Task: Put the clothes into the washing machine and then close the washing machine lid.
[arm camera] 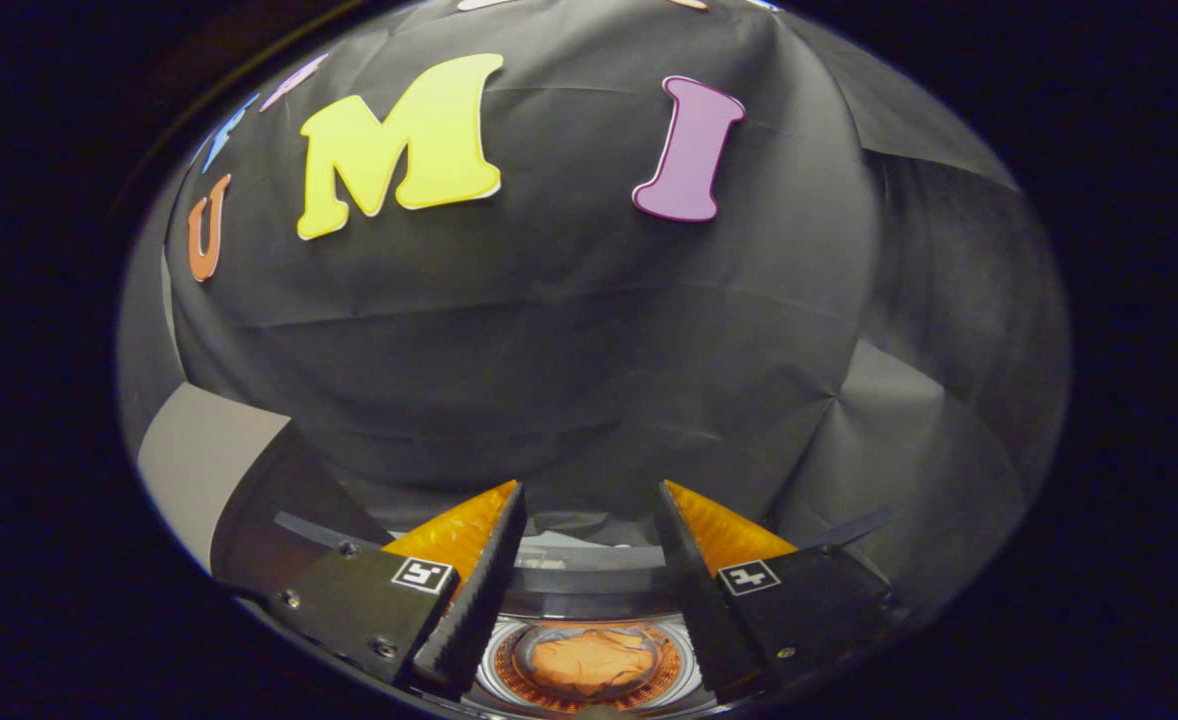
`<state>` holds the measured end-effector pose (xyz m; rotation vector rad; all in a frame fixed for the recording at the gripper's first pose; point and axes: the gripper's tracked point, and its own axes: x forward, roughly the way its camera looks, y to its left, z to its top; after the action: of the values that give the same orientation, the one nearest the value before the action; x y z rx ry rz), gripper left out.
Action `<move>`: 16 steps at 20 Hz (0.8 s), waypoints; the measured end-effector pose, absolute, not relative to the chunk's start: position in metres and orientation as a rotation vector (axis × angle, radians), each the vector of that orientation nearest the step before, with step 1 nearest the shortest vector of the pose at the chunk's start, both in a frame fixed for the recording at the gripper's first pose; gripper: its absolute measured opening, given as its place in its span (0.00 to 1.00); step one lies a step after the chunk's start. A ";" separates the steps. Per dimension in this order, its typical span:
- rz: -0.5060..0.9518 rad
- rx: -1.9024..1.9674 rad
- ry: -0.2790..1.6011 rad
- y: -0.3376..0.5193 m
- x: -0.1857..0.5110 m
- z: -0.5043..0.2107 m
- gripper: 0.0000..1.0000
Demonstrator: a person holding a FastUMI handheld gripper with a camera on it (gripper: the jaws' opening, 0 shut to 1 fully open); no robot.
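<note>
Clothes: I see an orange bundle of cloth [589,662] lying at the bottom of the washing machine drum [494,672], seen from above between my two fingers. It sits roughly in the middle of the round drum floor and nothing is touching it.

Washing machine: the drum mouth opens upward right under the claw, with a dark curved rim [589,580] just beyond the cloth. I cannot pick out the lid for certain; a dark slanted panel [279,500] to the left of the fingers may be it standing open, but that is my guess.

Claw: the claw [589,515] is wide open and holds nothing. Its fingers [464,535] stand well apart on either side of the drum mouth, above the cloth and not in contact with it.

Step in hand: I judge the loading part done, since the cloth is already inside and the claw is empty over the opening. What is left is closing the lid.

Next move: I need to pull the claw up and clear of the drum mouth, find the lid's free edge, and push or draw it down over the opening until it seats.

Watch for: the lid's place is uncertain from here, so I would turn to see it properly before I commit.
</note>
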<state>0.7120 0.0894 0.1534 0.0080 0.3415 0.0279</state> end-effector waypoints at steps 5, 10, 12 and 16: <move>0.026 0.006 0.328 0.090 0.696 0.148 0.82; 0.029 0.007 0.314 0.089 0.681 0.142 0.82; 0.027 0.006 0.313 0.089 0.676 0.139 0.82; 0.024 0.006 0.318 0.089 0.665 0.131 0.82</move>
<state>0.6649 0.0890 0.1314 0.0064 0.3181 0.0240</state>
